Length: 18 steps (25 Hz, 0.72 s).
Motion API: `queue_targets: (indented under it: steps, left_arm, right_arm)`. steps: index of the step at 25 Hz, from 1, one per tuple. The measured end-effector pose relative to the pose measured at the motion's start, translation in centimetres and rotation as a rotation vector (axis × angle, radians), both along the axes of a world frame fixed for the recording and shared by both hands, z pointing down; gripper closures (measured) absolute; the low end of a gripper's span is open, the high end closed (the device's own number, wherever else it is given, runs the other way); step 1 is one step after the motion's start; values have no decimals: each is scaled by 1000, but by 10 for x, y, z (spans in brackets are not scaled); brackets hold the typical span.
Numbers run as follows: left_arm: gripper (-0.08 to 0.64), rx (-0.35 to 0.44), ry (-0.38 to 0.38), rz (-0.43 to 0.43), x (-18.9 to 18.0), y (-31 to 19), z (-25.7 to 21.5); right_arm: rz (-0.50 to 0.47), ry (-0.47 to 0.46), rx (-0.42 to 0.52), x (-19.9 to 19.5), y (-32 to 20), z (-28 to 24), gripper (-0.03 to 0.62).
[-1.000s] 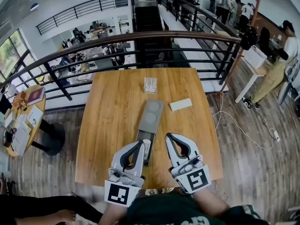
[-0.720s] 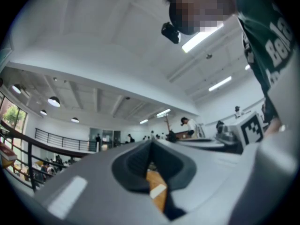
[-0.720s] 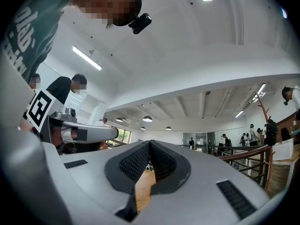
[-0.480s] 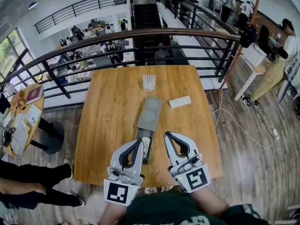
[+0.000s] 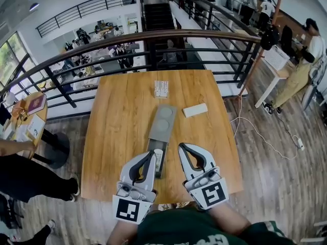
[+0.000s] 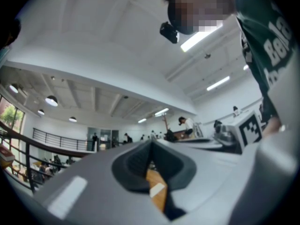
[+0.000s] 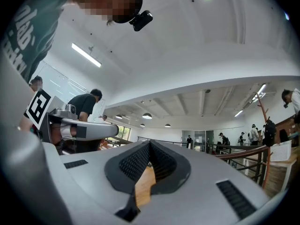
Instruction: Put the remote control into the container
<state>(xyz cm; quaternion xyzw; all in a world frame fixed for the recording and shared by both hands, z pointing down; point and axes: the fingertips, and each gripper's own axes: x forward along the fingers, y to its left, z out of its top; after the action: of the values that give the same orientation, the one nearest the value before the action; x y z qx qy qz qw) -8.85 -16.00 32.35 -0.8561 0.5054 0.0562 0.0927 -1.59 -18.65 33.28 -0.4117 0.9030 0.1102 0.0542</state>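
head view shows both grippers held over the near edge of the wooden tabletop (image 5: 120, 121), with the task's thing between them. the remote control (image 5: 159, 158), slim and white, lies at the near end of the long grey container (image 5: 162, 122), in what looks to us like its dark open section. we cannot tell whether it sits fully down. the left gripper (image 5: 153, 155) is closed on nothing, its tip just beside the remote control. the right gripper (image 5: 182, 147) is likewise closed and empty, a little apart on the other side. each gripper view bears this out: jaws pressed together, only wood grain below.

we judge the main risk to be a careless nudge. the left gripper is so near that a sideways slip could push the container askew or lever the remote control up over the low wall. if the remote control needs reseating, closed jaws cannot take it. they must open first, and a smooth, thin body may skid or pivot out of a shallow pinch. the small white box (image 5: 195, 110) and the ribbed white packet (image 5: 161, 89) lie well apart, so we expect no trouble from them.
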Motion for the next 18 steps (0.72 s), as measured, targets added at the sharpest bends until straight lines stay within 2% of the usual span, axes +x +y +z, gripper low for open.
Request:
queue_targets:
  steps: [18]
  left_arm:
    - [563,-10,-16,18,9,-1,0]
  right_arm:
    - [-22,0,12,-2,4,-4,575]
